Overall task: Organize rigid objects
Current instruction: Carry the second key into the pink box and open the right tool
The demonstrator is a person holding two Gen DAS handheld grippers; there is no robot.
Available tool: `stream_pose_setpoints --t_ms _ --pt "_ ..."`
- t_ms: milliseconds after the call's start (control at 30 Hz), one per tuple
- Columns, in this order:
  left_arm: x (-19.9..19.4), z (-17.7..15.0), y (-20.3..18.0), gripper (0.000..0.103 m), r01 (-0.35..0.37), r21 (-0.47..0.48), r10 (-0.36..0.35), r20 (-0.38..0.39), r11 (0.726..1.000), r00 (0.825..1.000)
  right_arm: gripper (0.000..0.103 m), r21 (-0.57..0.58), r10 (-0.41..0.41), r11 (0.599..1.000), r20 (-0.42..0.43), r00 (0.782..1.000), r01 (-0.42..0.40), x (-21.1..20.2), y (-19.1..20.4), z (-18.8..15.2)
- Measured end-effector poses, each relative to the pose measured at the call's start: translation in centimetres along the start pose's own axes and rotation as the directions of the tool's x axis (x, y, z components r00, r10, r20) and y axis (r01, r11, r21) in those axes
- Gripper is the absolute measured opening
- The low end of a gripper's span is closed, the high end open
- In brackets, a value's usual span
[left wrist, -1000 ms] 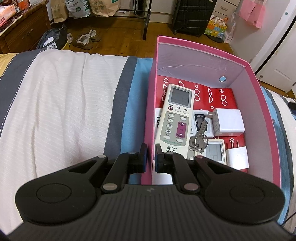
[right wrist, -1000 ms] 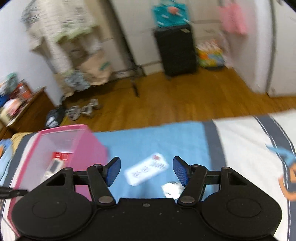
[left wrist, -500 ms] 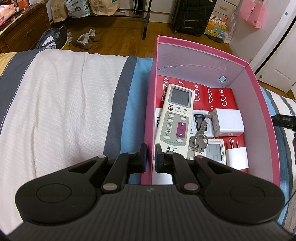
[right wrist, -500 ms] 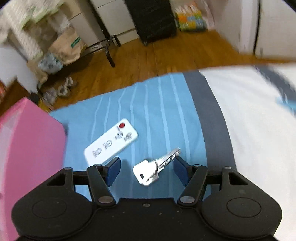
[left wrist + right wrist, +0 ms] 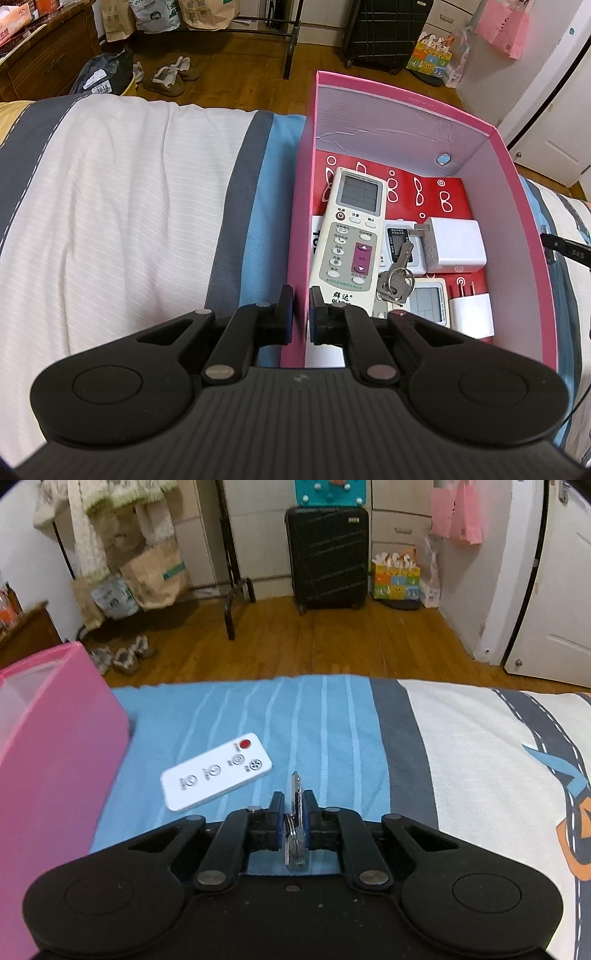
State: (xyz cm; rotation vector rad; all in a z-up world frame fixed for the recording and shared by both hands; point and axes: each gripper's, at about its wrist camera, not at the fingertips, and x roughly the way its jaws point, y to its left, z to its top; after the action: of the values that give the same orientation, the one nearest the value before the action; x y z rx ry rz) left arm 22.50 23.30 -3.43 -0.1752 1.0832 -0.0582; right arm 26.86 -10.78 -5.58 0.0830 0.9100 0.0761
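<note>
My left gripper (image 5: 301, 310) is shut on the near left wall of the pink box (image 5: 524, 206), which stands on the bed. In the box lie a big white remote (image 5: 351, 240), a bunch of keys (image 5: 397, 275), a white charger (image 5: 456, 245), a smaller plug (image 5: 472, 312) and a small screen device (image 5: 428, 301). My right gripper (image 5: 294, 801) is closing its jaws onto a silver key (image 5: 295, 786), the blue pads pressing its flat sides; the key stands on edge, tip forward, just above the blue bedcover. A small white remote (image 5: 216, 771) lies to its left, near the pink box (image 5: 55, 757).
The striped bedcover (image 5: 461, 757) spreads white, grey and blue around the box. Beyond the bed's far edge lies wooden floor (image 5: 332, 638) with a black suitcase (image 5: 327, 557), slippers (image 5: 168, 74), paper bags and a metal rack leg.
The right gripper came down over the key and closed on it, turning it up on edge. The left gripper and the box stayed still.
</note>
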Motion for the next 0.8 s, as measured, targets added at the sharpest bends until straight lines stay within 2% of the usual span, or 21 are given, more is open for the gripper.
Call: stream_pose_setpoints --t_ms 233,400,533,633,733,800 --pt "0.0 0.1 0.1 0.007 -0.001 0.001 0.001 0.000 1.000 1.000 0.011 0.033 0.046 0.998 0.059 0.997 -0.048 -2.7 0.2 0.0" --pt "0.0 0.1 0.1 0.007 -0.001 0.003 0.001 0.000 1.000 1.000 0.012 0.041 0.129 0.990 0.105 0.986 -0.134 -5.5 1.8 0.7" --pt "-0.1 0.1 0.3 0.007 0.006 -0.003 -0.006 -0.004 1.000 1.000 0.012 0.001 0.231 0.972 0.138 0.963 -0.233 -8.0 4.4 1.7" --pt "-0.1 0.2 0.4 0.007 0.008 -0.003 -0.008 -0.004 1.000 1.000 0.012 -0.020 0.323 0.946 0.148 0.935 -0.324 -9.6 6.6 2.1" --pt "-0.1 0.2 0.4 0.007 0.009 -0.006 -0.009 -0.004 1.000 1.000 0.012 -0.072 0.400 0.917 0.130 0.907 -0.393 -10.6 9.1 2.5" --pt "-0.1 0.2 0.5 0.007 0.014 -0.010 -0.014 -0.004 1.000 1.000 0.012 -0.126 0.426 0.902 0.106 0.899 -0.412 -10.8 10.8 2.6"
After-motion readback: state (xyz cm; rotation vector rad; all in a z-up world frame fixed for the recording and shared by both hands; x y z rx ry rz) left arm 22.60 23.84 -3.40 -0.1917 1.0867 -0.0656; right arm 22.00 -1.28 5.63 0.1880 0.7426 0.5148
